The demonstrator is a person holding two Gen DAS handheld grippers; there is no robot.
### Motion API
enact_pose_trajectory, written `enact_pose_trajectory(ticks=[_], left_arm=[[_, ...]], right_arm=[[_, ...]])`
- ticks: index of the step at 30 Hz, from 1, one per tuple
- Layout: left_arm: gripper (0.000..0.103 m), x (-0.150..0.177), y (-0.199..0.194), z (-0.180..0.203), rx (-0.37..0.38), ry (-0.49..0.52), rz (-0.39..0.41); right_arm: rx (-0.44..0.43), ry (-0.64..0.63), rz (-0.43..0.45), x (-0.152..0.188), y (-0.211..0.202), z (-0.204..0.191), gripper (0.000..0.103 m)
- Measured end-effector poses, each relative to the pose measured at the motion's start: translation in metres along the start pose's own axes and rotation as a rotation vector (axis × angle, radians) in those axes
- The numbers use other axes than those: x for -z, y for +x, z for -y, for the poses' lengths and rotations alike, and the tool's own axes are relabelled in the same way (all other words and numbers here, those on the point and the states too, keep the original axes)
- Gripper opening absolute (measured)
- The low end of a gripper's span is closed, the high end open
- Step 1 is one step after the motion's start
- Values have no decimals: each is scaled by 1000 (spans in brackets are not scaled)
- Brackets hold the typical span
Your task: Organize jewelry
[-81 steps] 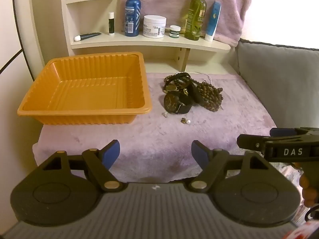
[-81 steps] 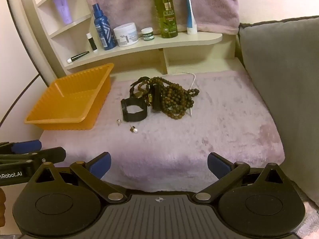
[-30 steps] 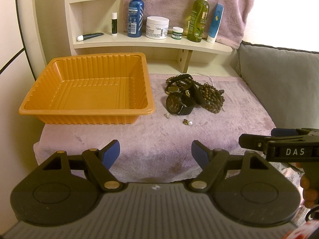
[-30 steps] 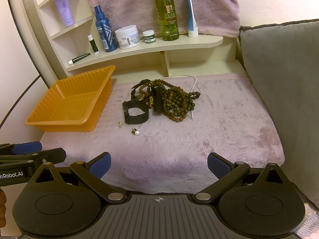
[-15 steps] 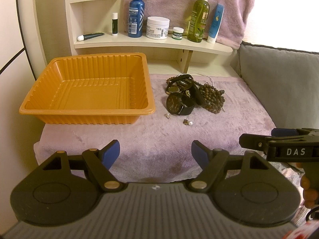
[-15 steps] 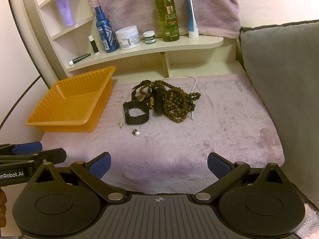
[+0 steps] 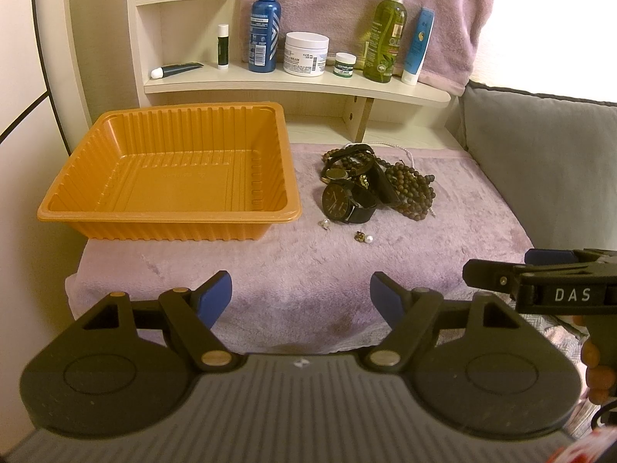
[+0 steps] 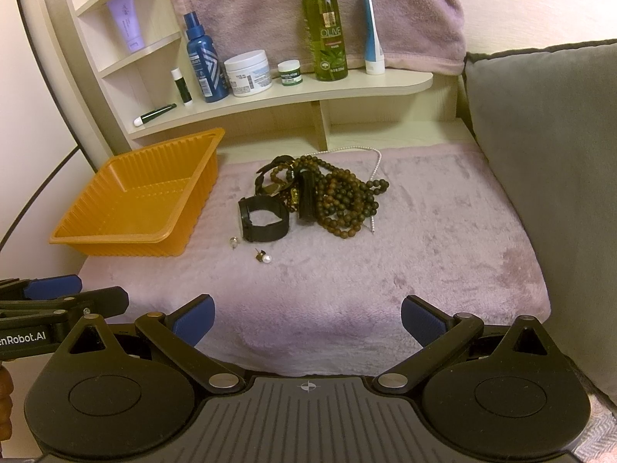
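Jewelry pile [image 8: 316, 196] waits beside the orange tray [image 7: 169, 177].
Left gripper [image 7: 300, 293] and right gripper [image 8: 306, 314] jaws are wide open, holding nothing.

The right gripper [image 7: 497, 270] enters the left wrist view at the right edge of the frame; only one blue pad and its arm show, and the rest is cut off. The left gripper [image 8: 88, 293] is likewise cut off at the left edge of the right wrist view. In the jewelry pile [image 8: 320, 196], centre frame, individual strands cannot be separated. Two earrings [image 8: 264, 257] below the pile are too small to detail. Jar labels [image 7: 304, 62] are unreadable.
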State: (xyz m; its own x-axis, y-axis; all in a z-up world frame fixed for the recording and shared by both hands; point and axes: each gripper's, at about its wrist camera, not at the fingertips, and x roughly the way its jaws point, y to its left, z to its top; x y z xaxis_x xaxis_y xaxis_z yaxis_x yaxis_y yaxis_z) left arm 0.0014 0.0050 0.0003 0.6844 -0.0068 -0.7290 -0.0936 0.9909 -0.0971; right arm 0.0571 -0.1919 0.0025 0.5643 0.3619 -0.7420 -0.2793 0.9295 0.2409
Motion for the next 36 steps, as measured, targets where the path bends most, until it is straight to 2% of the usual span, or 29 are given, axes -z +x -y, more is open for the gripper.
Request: enact_pose_trajectory(ticks=[23, 28, 36], left_arm=[[77, 1, 1, -13, -3, -35, 2], [77, 4, 1, -24, -41, -81, 9], [77, 11, -1, -63, -104, -179, 43]], right_arm=[[-21, 6, 20, -6, 0, -1, 103], [-55, 0, 44, -5, 7, -1, 103], [-118, -22, 92, -9, 17, -4, 102]])
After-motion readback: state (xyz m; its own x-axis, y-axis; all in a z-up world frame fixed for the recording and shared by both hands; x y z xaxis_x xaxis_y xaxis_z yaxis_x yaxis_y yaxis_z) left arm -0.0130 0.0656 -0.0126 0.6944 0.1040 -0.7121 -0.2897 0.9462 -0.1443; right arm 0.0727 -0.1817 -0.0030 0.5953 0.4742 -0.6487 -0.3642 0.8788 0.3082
